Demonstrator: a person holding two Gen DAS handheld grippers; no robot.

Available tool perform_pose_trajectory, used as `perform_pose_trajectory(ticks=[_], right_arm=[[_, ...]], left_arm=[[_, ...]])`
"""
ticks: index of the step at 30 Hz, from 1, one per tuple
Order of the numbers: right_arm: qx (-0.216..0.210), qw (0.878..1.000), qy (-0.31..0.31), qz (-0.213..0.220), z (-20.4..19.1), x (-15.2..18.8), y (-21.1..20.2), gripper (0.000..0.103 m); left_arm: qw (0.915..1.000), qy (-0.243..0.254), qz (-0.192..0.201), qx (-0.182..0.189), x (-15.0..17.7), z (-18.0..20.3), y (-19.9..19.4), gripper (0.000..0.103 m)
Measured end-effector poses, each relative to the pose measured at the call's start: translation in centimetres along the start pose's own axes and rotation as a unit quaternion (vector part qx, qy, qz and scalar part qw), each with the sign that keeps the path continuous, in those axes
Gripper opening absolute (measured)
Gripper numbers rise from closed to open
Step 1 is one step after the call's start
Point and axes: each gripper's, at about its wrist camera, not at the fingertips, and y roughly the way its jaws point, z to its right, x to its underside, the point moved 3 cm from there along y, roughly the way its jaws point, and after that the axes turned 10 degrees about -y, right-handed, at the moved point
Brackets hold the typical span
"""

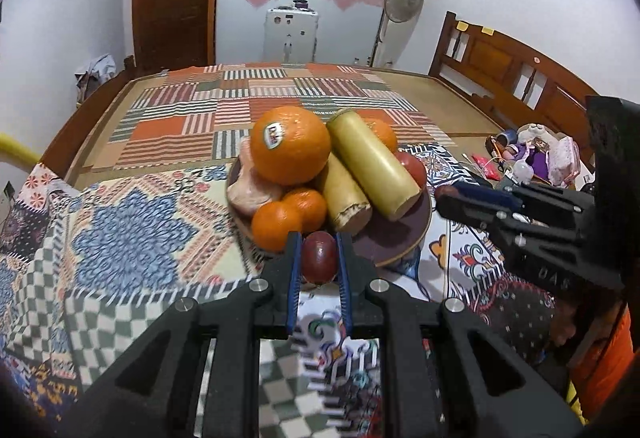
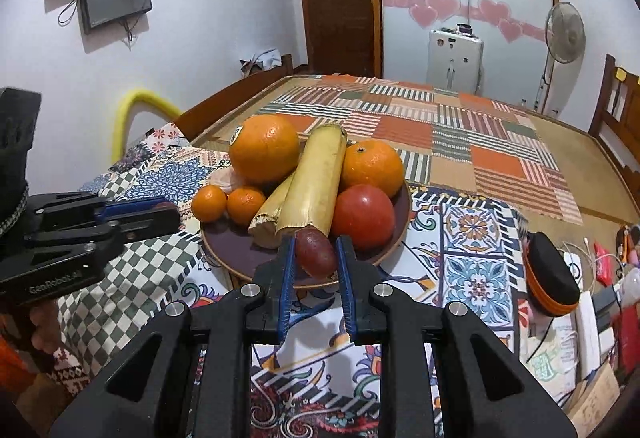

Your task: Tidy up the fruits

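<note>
A brown plate on the patterned cloth holds a big stickered orange, two yellow cane pieces, two small mandarins, a red tomato and a pale pink piece. My left gripper is shut on a small dark red fruit just before the plate's near rim. In the right wrist view my right gripper is shut on another dark red fruit over the plate's front edge. Each gripper shows in the other's view: the right gripper, the left gripper.
The plate sits on a bed covered with patchwork and checked cloths, framed by a wooden headboard. Clutter lies at the right, with an orange-and-black case beside it. A fan and a white appliance stand at the far end.
</note>
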Motion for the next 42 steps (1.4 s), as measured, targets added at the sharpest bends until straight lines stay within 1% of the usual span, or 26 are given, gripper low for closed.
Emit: perform_pose_trajectory(ticks=[6,13,20,23,25,27,30,32,34,37,42], right_arm=[[0.001,1.0,0.009,-0.01,0.9,0.6,0.9,0.019],[0.001,1.0,0.003,-0.02,1.1,0.7,1.8,0.019],[0.001,1.0,0.002,-0.029,0.9,0.8,2.0,0.02],[0.0,1.0,0.005,-0.029,1.0,0.8,2.0,0.023],[0.001,1.0,0.008,-0.028,1.1,0.9,1.8,0.024],[0.001,1.0,0.01,-0.026,1.3,0.9,1.5,0.024],[0.003,1.0,0.015,-0.019,1.4,0.9,0.7,0.024],[0.006,1.0,0.018,-0.01,1.5,0.6,-0.2,0.024],[0.013,1.0,0.019,0.003,1.5,0.2,-1.5,0.024],[0.025,0.999,0.018,0.035,1.1,-0.8,-4.7,0.024],[0.045,0.994,0.012,0.095,-0.4,-2.3,-10.2,0.024]], left_arm=[[0.9998,0.008,-0.017,-0.004,-0.2,0.7,2.5,0.016],[0.9996,0.009,-0.026,-0.007,-0.2,1.0,3.9,0.016],[0.9994,0.008,-0.035,0.0,-0.3,1.3,4.5,0.017],[0.9994,0.008,-0.035,0.002,-0.3,1.3,4.5,0.02],[0.9994,0.007,-0.033,0.002,-0.2,1.2,4.4,0.023],[0.9995,0.005,-0.032,0.003,-0.2,1.1,4.1,0.023],[0.9997,0.001,-0.025,0.007,-0.3,1.0,3.2,0.023],[0.9999,-0.002,-0.014,0.01,-0.5,1.0,2.0,0.023],[0.9999,-0.002,0.006,0.009,-1.0,1.3,0.1,0.023],[0.9992,0.002,0.04,0.009,-1.7,1.9,-3.1,0.023],[0.9939,0.006,0.109,0.013,-2.1,3.2,-9.8,0.023]])
